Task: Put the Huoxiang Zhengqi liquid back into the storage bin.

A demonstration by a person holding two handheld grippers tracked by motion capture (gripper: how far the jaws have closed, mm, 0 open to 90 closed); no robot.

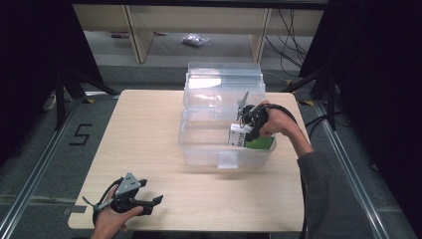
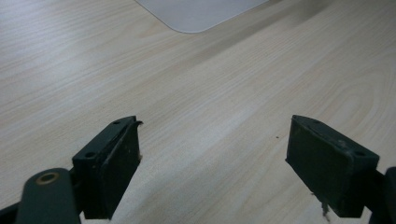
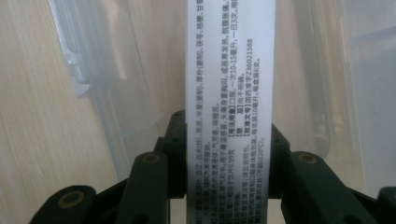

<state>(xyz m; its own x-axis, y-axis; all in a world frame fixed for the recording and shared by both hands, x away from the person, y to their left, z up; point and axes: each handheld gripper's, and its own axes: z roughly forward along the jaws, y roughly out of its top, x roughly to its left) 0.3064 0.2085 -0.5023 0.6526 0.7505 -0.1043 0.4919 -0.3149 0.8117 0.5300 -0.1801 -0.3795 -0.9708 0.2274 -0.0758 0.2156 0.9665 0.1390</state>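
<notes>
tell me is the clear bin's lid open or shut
Open: the lid stands up behind the clear bin, and the right gripper reaches inside.

Lab: floor rails [image 1: 30, 186], black curtains [image 1: 30, 64]

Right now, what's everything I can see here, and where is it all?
table: one, pale wood, under everything
bin: one, clear plastic, far middle of table, lid open behind it
box: one, white and green with printed text, inside the bin at its right, clamped in the right gripper
bag: one, clear, on the floor beyond the table
floor mark: one, black, left of the table
left gripper: one, black, jaws open and bare, near left table edge
right gripper: one, black, shut on the box inside the bin
</notes>
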